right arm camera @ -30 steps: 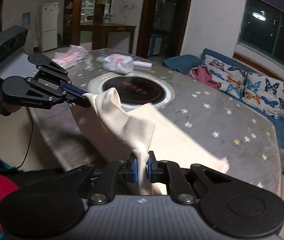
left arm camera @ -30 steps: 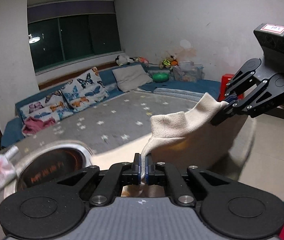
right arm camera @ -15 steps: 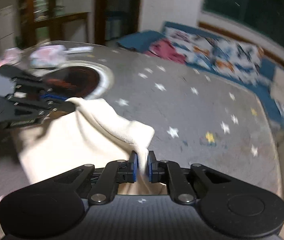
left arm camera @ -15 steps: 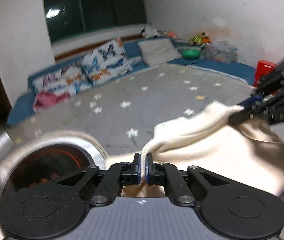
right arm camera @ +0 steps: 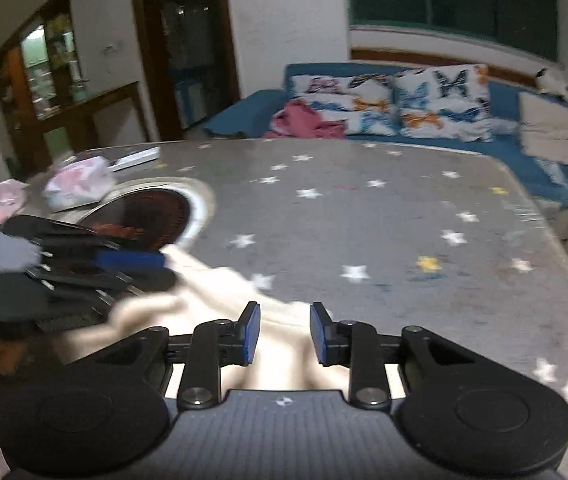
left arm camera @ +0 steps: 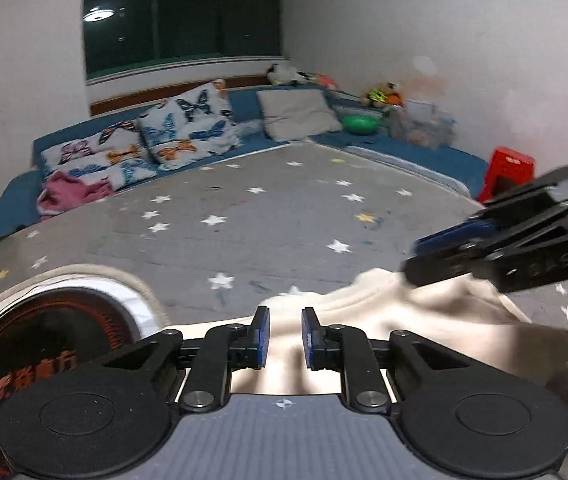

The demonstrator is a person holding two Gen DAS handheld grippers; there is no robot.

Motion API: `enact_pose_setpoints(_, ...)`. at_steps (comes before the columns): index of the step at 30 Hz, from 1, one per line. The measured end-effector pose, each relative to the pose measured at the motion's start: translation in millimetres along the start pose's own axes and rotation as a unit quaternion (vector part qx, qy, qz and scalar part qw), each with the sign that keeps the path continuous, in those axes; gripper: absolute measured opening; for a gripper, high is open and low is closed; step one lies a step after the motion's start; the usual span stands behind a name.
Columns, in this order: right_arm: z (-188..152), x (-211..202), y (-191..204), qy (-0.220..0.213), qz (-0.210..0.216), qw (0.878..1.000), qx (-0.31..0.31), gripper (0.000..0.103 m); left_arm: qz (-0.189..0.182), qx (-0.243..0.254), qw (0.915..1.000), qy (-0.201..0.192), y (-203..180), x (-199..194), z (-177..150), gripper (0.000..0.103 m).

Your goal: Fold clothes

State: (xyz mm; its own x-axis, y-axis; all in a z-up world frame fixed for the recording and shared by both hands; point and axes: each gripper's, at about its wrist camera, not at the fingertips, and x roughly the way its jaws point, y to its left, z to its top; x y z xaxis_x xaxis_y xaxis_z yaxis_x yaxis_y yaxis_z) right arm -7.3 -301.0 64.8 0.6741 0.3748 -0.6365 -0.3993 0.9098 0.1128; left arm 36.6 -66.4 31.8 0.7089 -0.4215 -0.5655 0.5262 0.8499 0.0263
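Left gripper (left arm camera: 285, 336): jaws parted, blue pads apart, nothing clamped — cream garment (left arm camera: 423, 316) lies bunched just under and past the tips. Right gripper (right arm camera: 284, 334): same state, jaws spread, cloth below and between the fingers, not pinched.

Garment sits on the grey star-print table (left arm camera: 284, 216), near edge, spreading from 12 toward 3 o'clock in the left wrist view. In that view the right gripper comes in at 3 o'clock, its tips low over the cloth's far fold; motion blur, so I cannot tell whether they touch it. In the right wrist view the left gripper (right arm camera: 152, 270) sits at 9 o'clock, also blurred, tips at the garment's (right arm camera: 220, 300) left edge.

Round inset burner (left arm camera: 40, 340) in the table at 8–9 o'clock of the left view, just beside the cloth's left end. Past it in the right view, at 10 o'clock — a pink-white bundle (right arm camera: 78, 180) on the table.

Far side: blue sofa (left arm camera: 403, 148) along the wall, butterfly cushions (left arm camera: 188, 128) at 11–12 o'clock, pink cloth (left arm camera: 70, 196) at 10, grey pillow (left arm camera: 297, 114) at 12–1, red crate (left arm camera: 509, 170) at 2. Dark window (left arm camera: 184, 20) above.
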Motion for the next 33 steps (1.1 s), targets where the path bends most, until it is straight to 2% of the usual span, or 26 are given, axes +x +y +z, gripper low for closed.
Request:
enact_pose_setpoints(5,-1.0,33.2,6.1,0.025,0.001,1.0,0.016,0.022,0.0,-0.003,0.9998,0.022,1.5,24.3,0.7,0.018)
enact_pose_setpoints(11,-10.1,48.6,14.2,0.022,-0.034,0.999,0.015,0.021,0.012,-0.031,0.9991,0.026,7.2,30.2,-2.6,0.021)
enact_pose_setpoints(13,-12.4,49.2,18.1,0.019,-0.041,0.999,0.001,0.021,0.025,-0.04,0.9988,0.013,10.0,15.8,-5.0,0.023)
enact_pose_setpoints(15,-15.3,48.9,21.8,0.013,-0.048,0.999,-0.013,0.021,0.048,-0.053,0.9974,-0.007,15.2,-2.7,-10.0,0.038)
enact_pose_setpoints(17,-18.0,48.9,26.2,0.008,-0.056,0.998,-0.031,0.021,0.07,-0.062,0.9955,-0.011,19.7,-18.9,-18.7,0.043)
enact_pose_setpoints(21,-23.1,51.2,37.8,-0.002,-0.076,0.994,-0.074,0.022,0.092,-0.078,0.9927,0.003,26.9,-40.0,-39.2,0.045)
enact_pose_setpoints(24,-26.8,53.3,44.9,-0.009,-0.089,0.99,-0.105,0.023,0.089,-0.098,0.9912,0.014,31.9,-43.0,-50.2,0.045)
enact_pose_setpoints(28,-31.0,54.1,52.3,-0.011,-0.101,0.984,-0.143,0.023,0.061,-0.143,0.9874,0.028,38.9,-41.2,-50.2,0.045)
enact_pose_setpoints(33,-29.2,54.0,50.0,-0.004,-0.092,0.984,-0.152,0.023,0.032,-0.189,0.9809,0.032,49.7,-45.3,-57.7,0.044)
